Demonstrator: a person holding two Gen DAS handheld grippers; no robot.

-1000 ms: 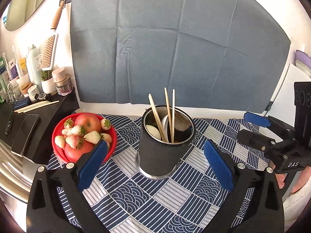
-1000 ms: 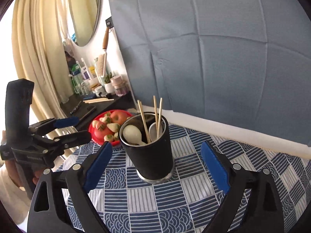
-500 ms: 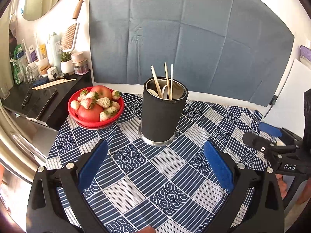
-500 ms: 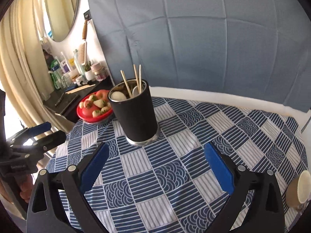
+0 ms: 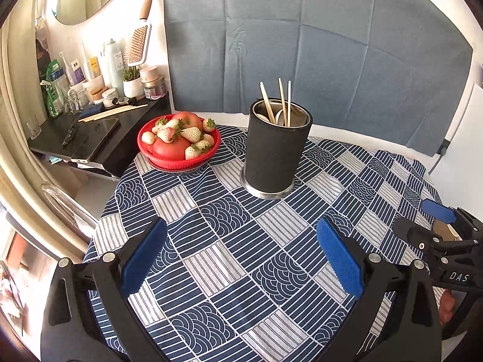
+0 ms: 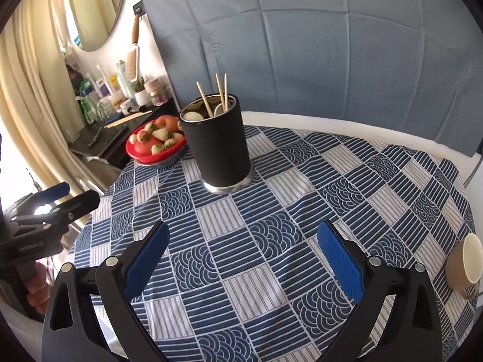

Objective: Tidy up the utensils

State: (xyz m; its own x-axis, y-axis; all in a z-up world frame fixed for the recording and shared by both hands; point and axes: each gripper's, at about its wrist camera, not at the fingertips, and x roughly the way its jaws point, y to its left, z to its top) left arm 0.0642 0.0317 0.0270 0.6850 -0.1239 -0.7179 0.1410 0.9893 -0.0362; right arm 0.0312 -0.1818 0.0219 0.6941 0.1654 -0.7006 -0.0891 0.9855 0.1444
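Both grippers sit wide apart w/ nothing between the ribbed blue pads: left gripper [image 5: 241,259] and right gripper [image 6: 243,261] hang over the cloth, empty, touching nothing. Right jaws just finished opening. Black cylindrical holder [image 5: 276,154], matte sleeve over a shiny metal base, stands upright mid-table on the navy/white patterned tablecloth [image 5: 229,241], just beside a red bowl [image 5: 178,160] of fruit. Wooden chopsticks [image 5: 282,98] & pale spoons stick up inside it.

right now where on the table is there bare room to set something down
Bare cloth runs from the black holder forward to both tongs, and rightward to the tan cup at the right edge. It is crowded back left, where the red bowl sits close beside the holder.
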